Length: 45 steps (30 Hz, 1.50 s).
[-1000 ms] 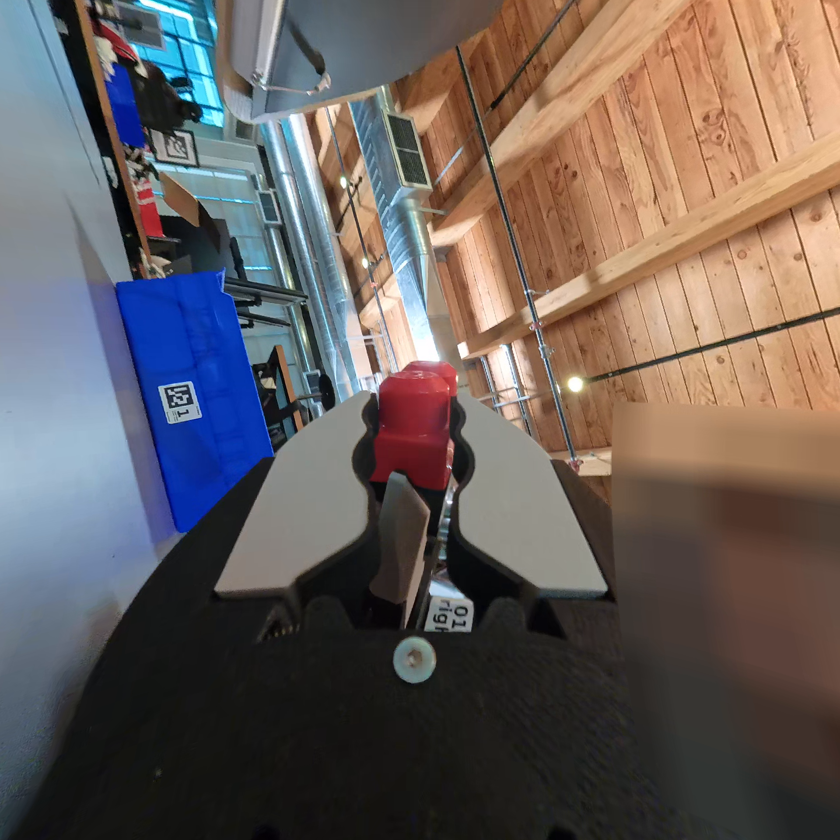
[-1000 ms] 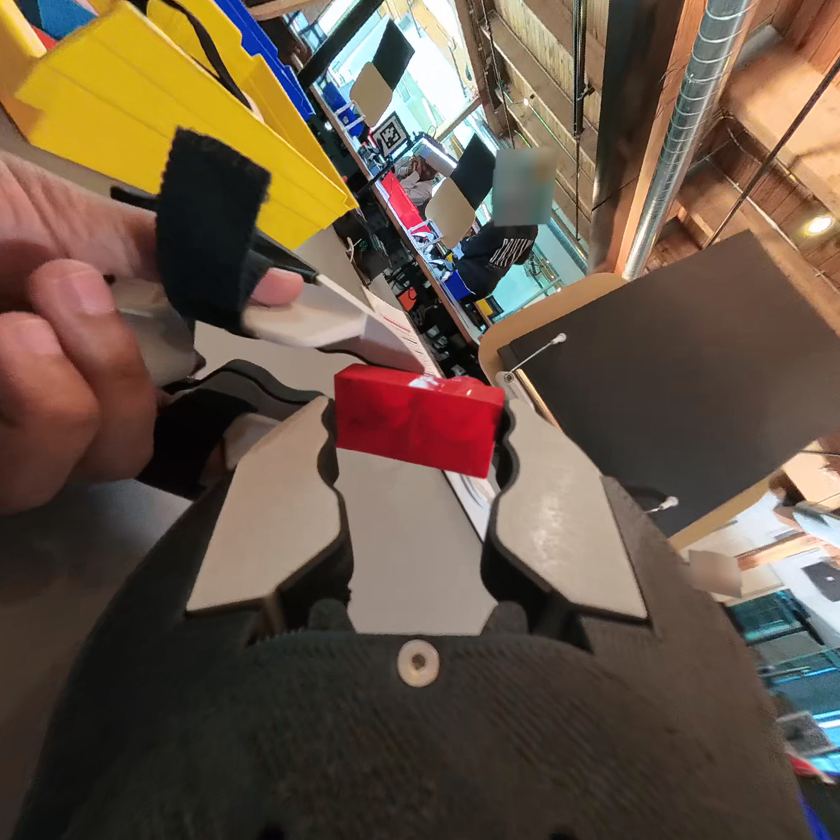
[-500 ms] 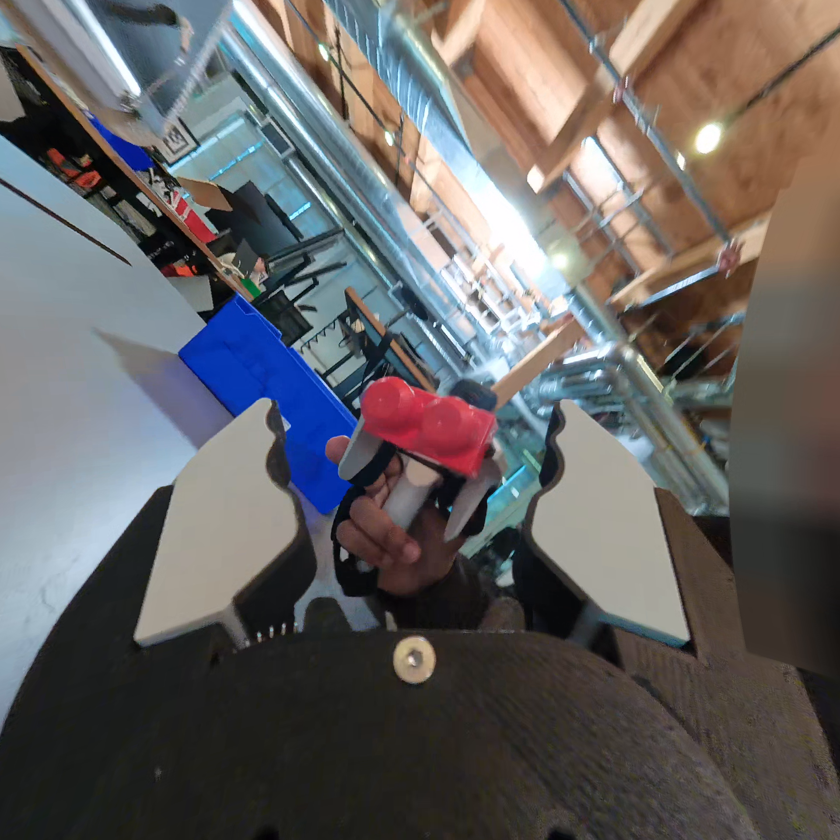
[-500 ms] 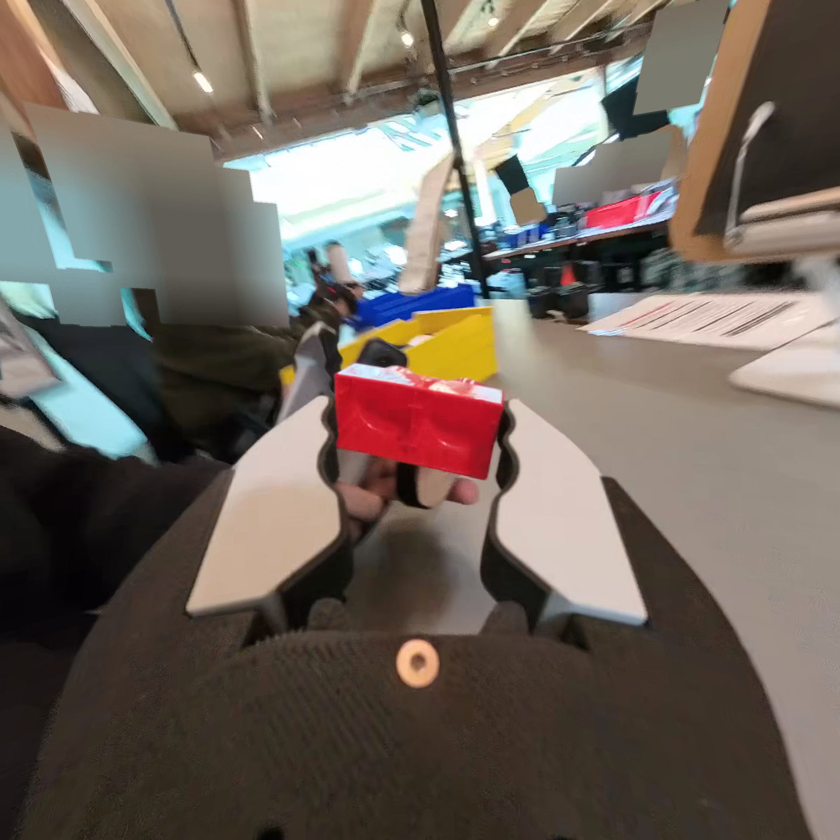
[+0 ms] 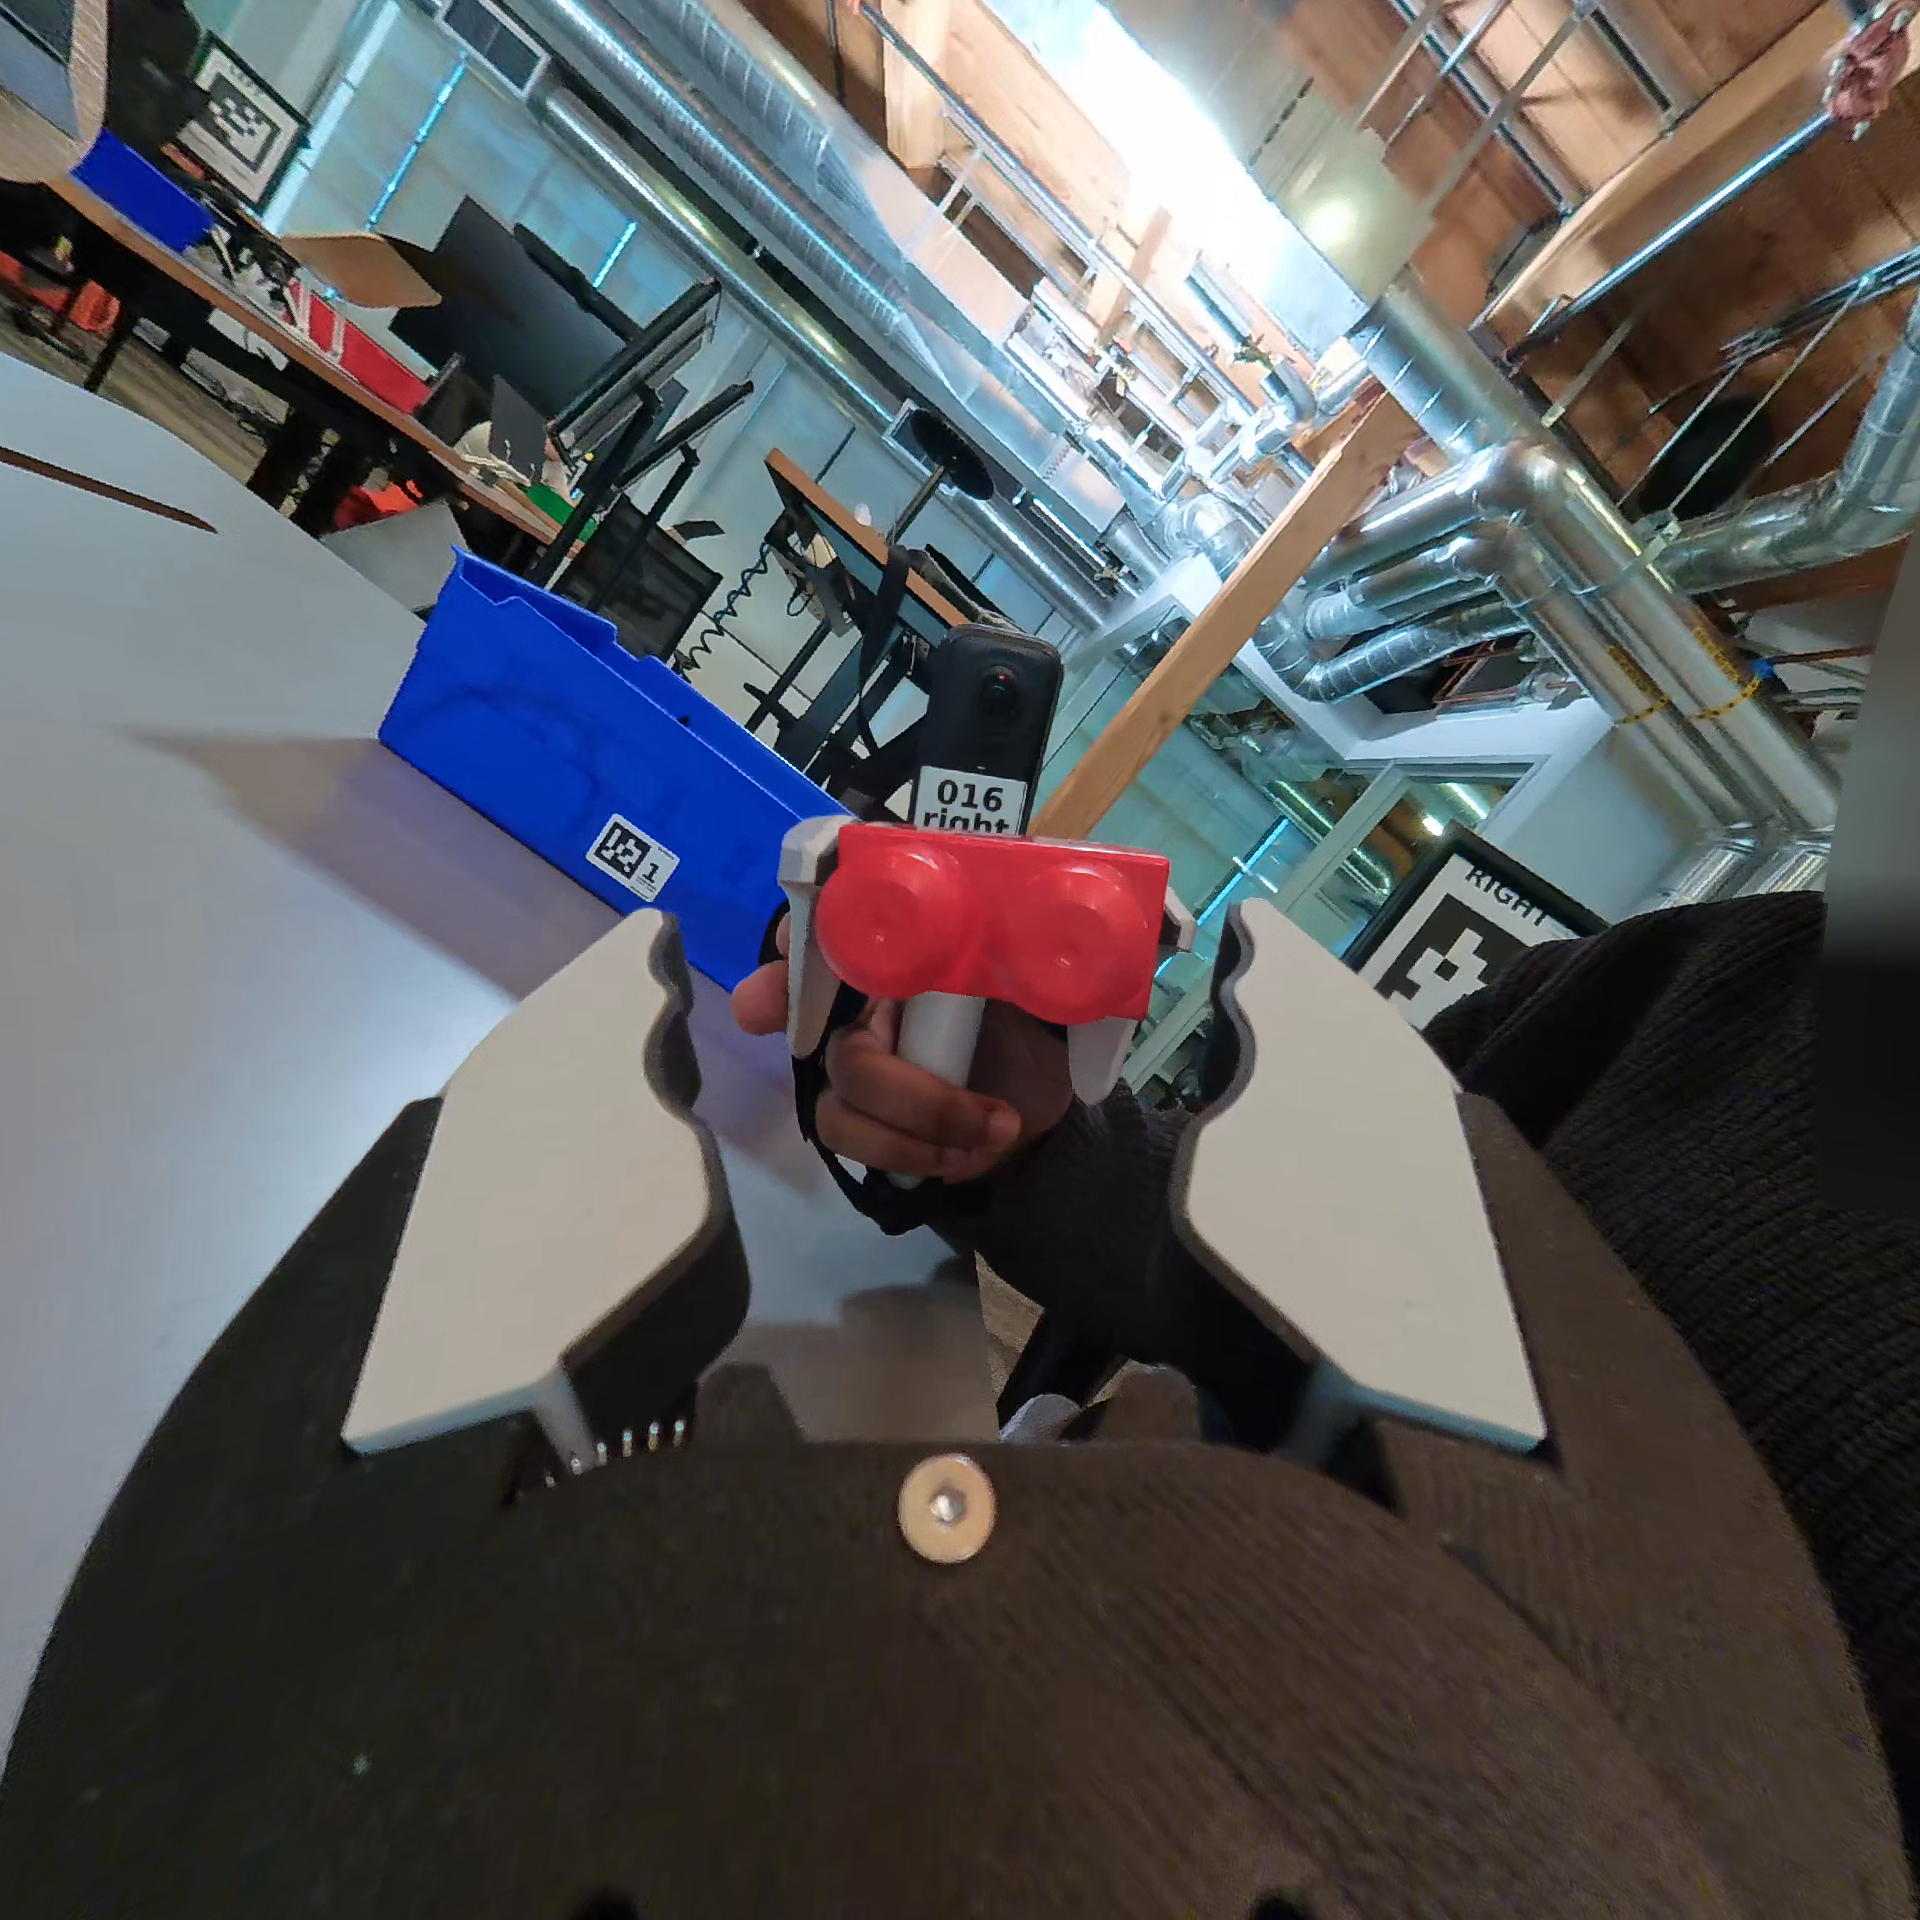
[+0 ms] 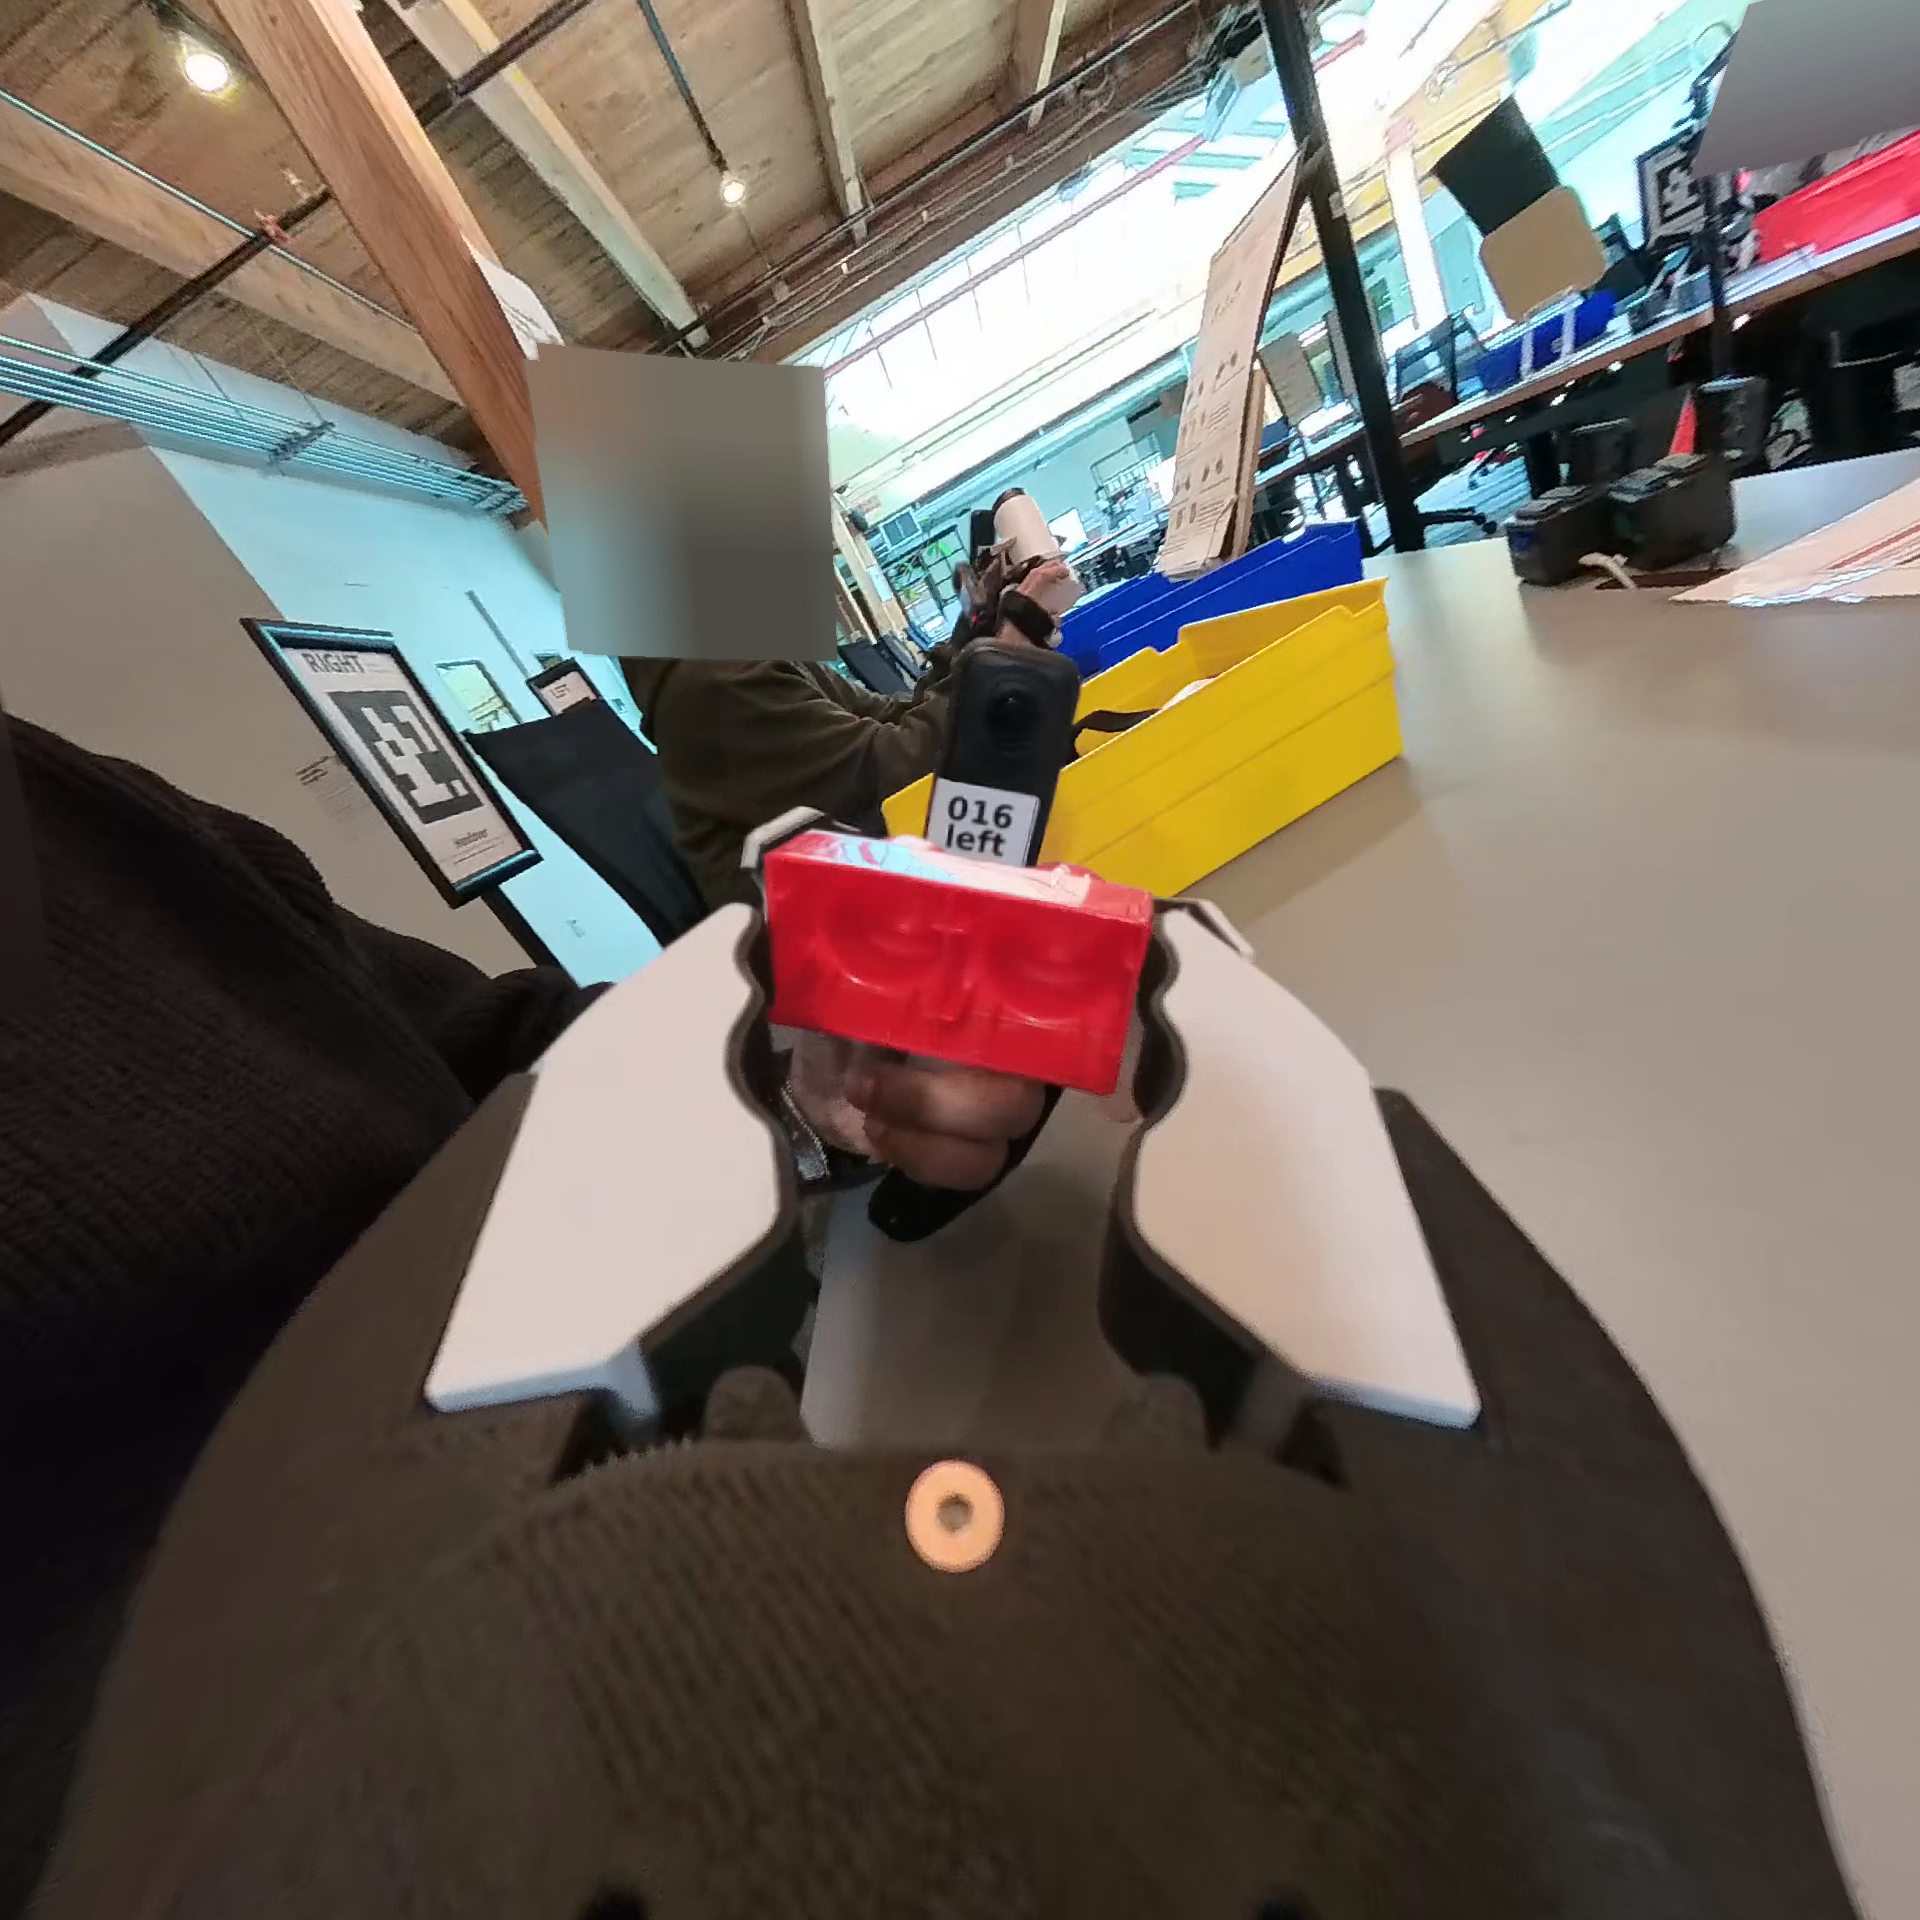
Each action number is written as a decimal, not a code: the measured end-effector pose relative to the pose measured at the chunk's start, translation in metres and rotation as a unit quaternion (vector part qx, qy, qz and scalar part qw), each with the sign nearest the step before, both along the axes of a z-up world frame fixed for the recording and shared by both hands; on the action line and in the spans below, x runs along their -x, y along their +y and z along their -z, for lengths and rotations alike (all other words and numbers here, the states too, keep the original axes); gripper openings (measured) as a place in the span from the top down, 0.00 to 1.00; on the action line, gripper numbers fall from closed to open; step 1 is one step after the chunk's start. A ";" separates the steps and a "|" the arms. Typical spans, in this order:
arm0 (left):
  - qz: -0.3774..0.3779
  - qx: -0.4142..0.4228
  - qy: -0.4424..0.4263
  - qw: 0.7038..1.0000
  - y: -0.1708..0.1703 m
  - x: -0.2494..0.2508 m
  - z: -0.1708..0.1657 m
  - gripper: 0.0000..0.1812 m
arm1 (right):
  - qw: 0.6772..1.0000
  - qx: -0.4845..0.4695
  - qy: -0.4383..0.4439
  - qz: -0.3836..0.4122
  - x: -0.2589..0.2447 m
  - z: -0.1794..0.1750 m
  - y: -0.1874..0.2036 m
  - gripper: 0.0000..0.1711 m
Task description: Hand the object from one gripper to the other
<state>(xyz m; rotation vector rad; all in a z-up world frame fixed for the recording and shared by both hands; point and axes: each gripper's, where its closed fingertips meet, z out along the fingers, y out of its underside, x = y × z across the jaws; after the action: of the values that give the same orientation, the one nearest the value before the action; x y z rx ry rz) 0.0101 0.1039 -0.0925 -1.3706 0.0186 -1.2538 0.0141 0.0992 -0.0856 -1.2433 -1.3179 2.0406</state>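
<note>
The red two-stud brick (image 6: 945,977) is clamped end to end between the fingers of my right gripper (image 6: 951,935), held in the air above the grey table (image 6: 1662,935). In the left wrist view the brick (image 5: 987,925) shows its studs, with the right gripper's fingers (image 5: 802,935) pressed on both its ends and a hand below it. My left gripper (image 5: 945,920) faces it with its jaws spread wide, wider than the brick, touching nothing. The left gripper's black camera body (image 6: 1003,727) rises behind the brick.
A blue bin (image 5: 582,758) stands on the table (image 5: 208,935) beyond the left gripper. A yellow bin (image 6: 1247,748) and a blue bin (image 6: 1216,582) stand behind the brick. A seated person (image 6: 769,748) and a framed marker sign (image 6: 395,748) are farther back. A dark sleeve (image 5: 1662,1091) is close on the right. Only a small space, under 4 cm, lies between the two pairs of fingers.
The left gripper, shut on the brick a second ago, has opened and drawn back. The right gripper has closed on the brick and now holds it alone. Both views have swung level.
</note>
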 end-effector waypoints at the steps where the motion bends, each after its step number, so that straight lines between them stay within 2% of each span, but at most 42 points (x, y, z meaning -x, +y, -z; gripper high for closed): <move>1: 0.000 0.000 0.002 1.000 0.000 0.000 0.000 0.47 | 1.000 0.002 -0.002 -0.003 0.000 0.001 0.000 0.60; 15: 0.033 -0.011 0.016 0.999 -0.007 -0.010 0.001 0.64 | 0.999 0.025 -0.014 -0.031 0.000 0.004 -0.004 0.60; 28: 0.015 -0.009 0.019 1.000 -0.005 -0.004 0.001 0.64 | 1.000 0.008 -0.003 -0.005 0.004 0.005 -0.001 0.59; 32: -0.014 0.020 -0.006 1.000 0.002 0.011 0.007 0.64 | 0.998 -0.022 0.025 0.057 0.007 0.003 0.016 0.47; 34: -0.026 0.045 -0.035 0.998 0.007 0.020 0.012 0.64 | 0.993 -0.060 0.044 0.094 0.007 0.001 0.023 0.45; 37: -0.025 0.095 -0.071 0.993 0.012 0.028 0.025 0.63 | 0.970 -0.185 0.075 0.143 0.005 0.002 0.025 0.47; 39: -0.001 0.123 -0.103 0.987 0.012 0.027 0.031 0.63 | 0.950 -0.267 0.081 0.136 0.004 0.010 0.015 0.47; 45: 0.057 0.173 -0.155 0.971 0.012 0.019 0.041 0.63 | 0.886 -0.437 0.076 0.135 0.006 0.030 0.001 0.64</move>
<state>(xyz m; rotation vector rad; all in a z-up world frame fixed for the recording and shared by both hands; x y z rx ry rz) -0.0090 0.1156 -0.1340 -1.4670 -0.3598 -1.6125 0.0086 0.1002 -0.1161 -0.7552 -1.5951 1.0780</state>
